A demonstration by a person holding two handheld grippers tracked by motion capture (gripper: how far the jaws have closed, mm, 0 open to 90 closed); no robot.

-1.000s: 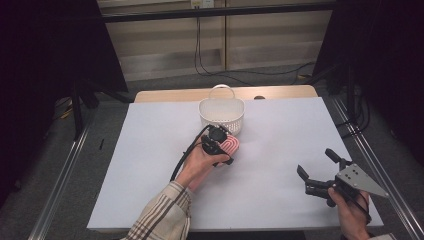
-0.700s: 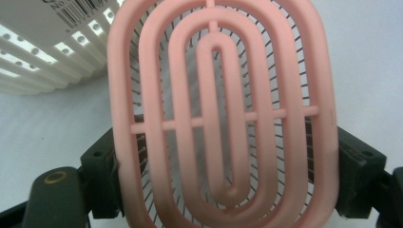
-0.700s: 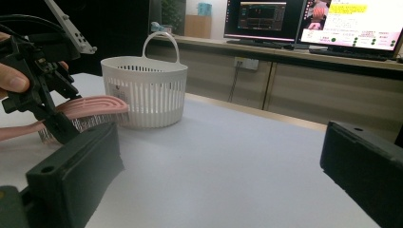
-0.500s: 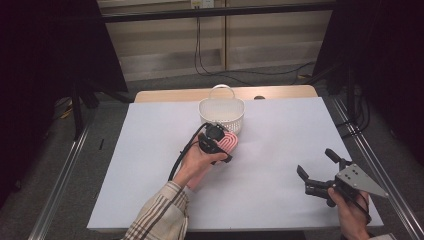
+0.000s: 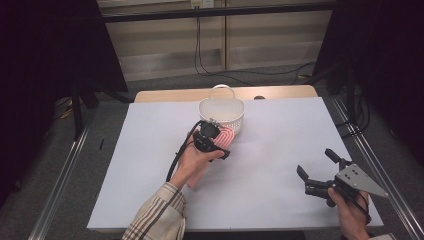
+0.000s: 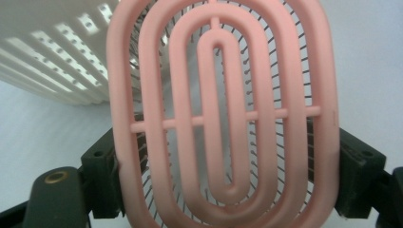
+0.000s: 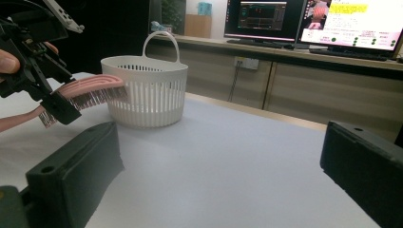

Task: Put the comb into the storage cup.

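Left tongs clamp the pink brush across its head, bristles down, just short of the basket near the tabletop's far edge (judged: ready to lift it in). Right tongs rest wide open, holding nothing, near the right corner.

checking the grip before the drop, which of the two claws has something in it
The left claw, clamped on the pink plastic vented hairbrush beside the white slotted plastic basket. The right claw stands open, holding nothing.
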